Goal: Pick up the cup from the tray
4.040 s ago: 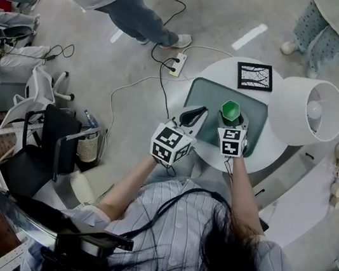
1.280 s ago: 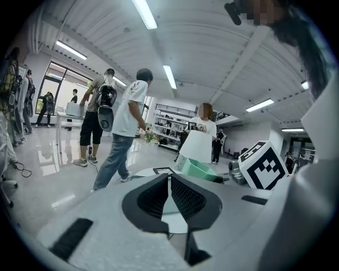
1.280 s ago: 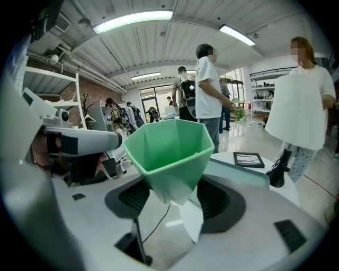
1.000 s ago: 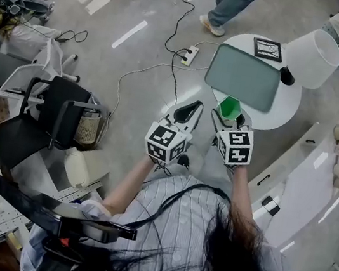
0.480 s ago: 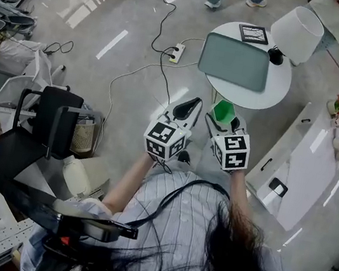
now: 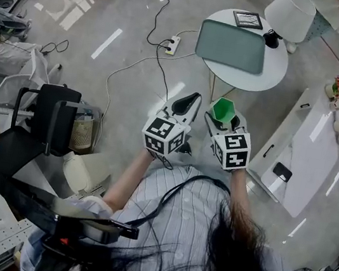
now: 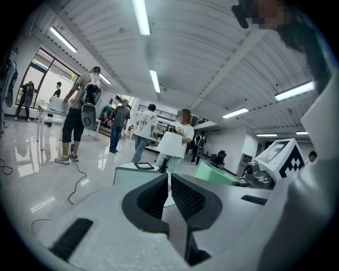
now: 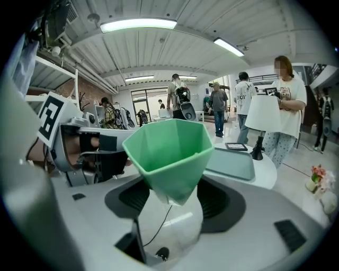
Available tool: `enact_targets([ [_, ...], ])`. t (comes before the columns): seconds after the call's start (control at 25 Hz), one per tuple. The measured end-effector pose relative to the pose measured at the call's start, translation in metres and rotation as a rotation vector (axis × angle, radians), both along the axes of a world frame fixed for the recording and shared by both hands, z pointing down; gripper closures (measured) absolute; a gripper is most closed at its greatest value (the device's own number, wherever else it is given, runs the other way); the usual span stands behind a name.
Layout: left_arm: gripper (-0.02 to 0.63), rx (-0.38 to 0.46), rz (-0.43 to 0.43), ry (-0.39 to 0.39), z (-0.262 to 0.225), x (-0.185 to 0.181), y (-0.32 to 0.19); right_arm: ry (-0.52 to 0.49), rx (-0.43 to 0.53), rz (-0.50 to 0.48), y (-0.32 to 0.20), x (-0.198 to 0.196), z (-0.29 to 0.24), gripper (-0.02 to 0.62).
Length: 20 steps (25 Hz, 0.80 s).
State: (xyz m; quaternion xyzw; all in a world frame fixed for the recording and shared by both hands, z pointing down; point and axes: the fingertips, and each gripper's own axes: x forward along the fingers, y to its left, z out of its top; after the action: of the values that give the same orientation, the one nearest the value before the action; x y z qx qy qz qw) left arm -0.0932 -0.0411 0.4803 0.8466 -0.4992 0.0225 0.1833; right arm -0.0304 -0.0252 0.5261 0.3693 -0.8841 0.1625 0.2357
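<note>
The right gripper [image 6: 223, 117] has its jaws clamped on the tapered base of the green cup [image 8: 170, 152], which sits mouth-up at the centre of the head view, well apart from the tray [image 6: 231, 45] lying on the round white table [image 6: 270, 78] near the top of the frame. Just left of it, the left gripper [image 6: 191, 99] has its jaws drawn together on nothing, only a thin slit showing between the pads
</note>
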Motion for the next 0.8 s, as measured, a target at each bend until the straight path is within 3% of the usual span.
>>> enact_targets([
  [0.8,0.591,-0.004,0.033,-0.015,0.005,0.013,0.025,0.001,-0.009,0.052,0.031,0.023,0.001,0.311],
])
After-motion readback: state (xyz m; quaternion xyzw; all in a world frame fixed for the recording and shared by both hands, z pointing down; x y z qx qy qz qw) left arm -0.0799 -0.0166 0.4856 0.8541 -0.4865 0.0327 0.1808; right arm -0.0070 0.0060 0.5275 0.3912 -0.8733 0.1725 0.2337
